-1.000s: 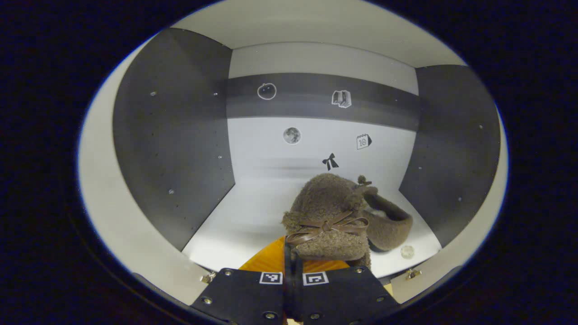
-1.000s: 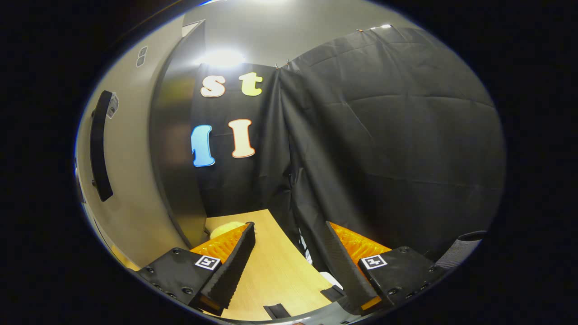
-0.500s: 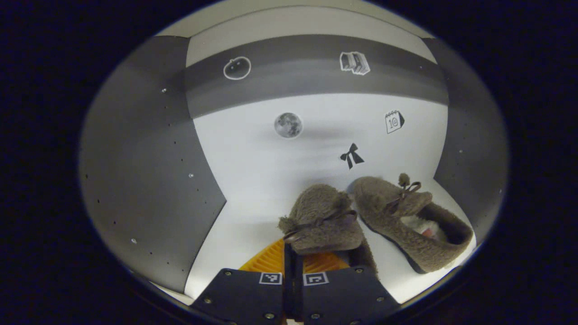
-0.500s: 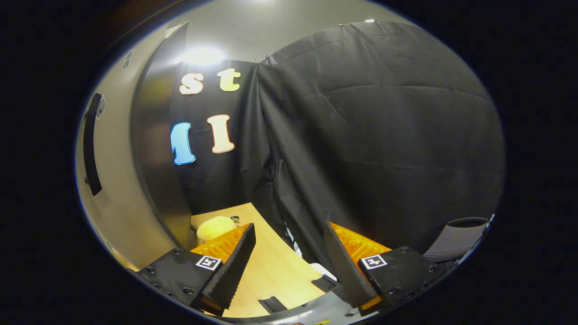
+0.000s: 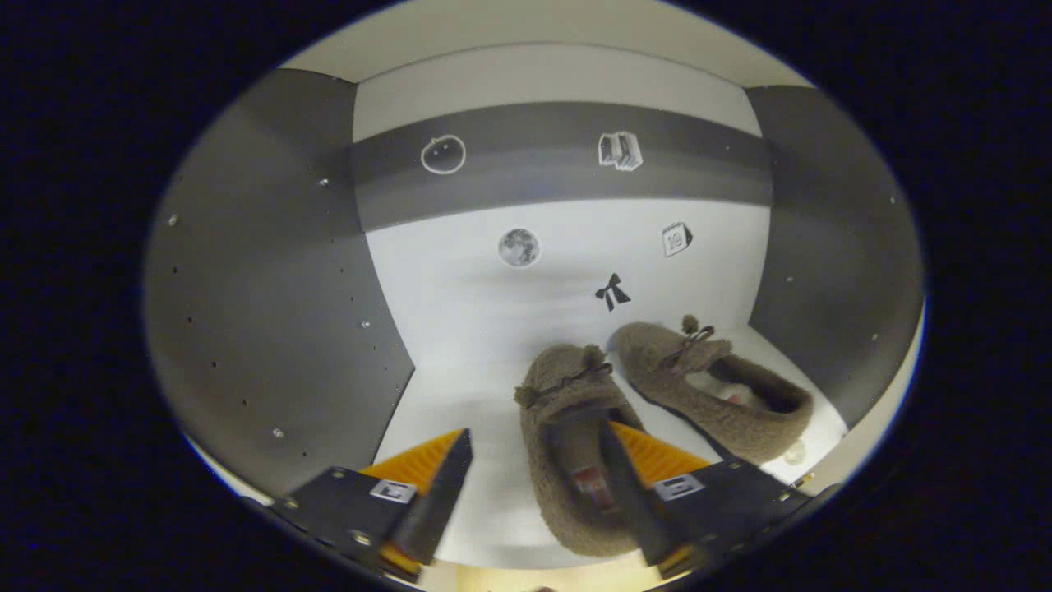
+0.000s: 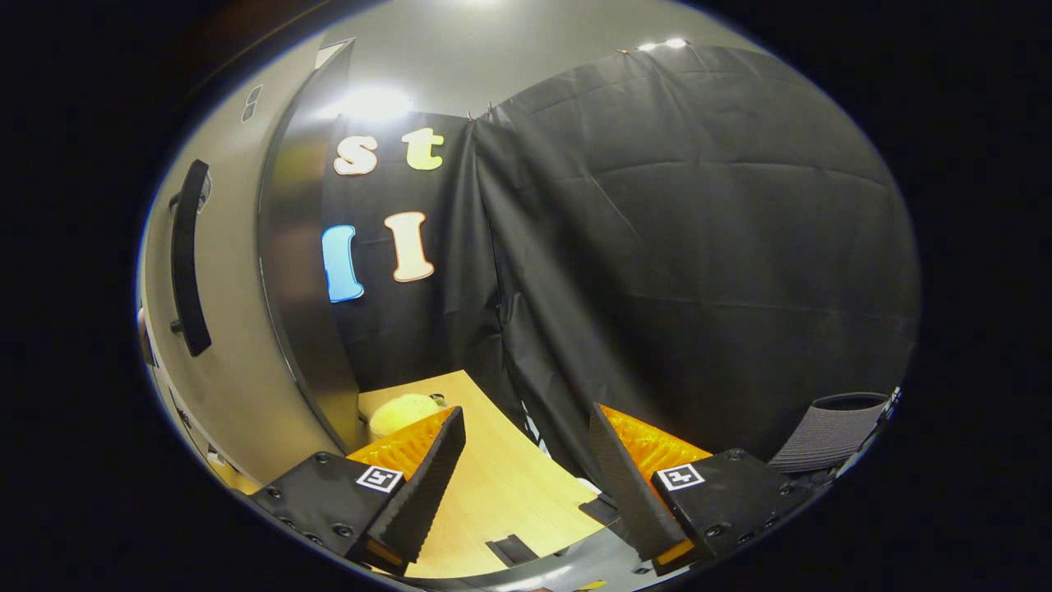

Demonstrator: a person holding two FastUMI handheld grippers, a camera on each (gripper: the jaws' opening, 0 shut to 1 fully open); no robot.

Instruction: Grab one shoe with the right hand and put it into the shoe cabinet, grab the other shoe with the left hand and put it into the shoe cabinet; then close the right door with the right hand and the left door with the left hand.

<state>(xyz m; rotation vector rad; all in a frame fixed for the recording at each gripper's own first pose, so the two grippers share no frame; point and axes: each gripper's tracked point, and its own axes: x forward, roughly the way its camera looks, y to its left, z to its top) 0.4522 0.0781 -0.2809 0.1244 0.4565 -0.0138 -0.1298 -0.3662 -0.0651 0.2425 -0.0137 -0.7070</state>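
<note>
Shoes both sit inside the cabinet (image 5: 271, 271) now: near shoe (image 5: 567, 460) on the white floor, second shoe (image 5: 711, 386) just beside it to the right. Left gripper (image 5: 534, 477) has let go, fingers spread wide, one finger over the near shoe's opening; half a second ago it was clamped on that shoe. Placing looks done, doors next. Right gripper (image 6: 526, 477) hangs released, empty, near the right door (image 6: 222, 329) with its handle (image 6: 187, 255), barely moved since.

Spread claw (image 6: 526, 460), cabinet door (image 6: 222, 329), tabletop (image 6: 501, 501)
</note>
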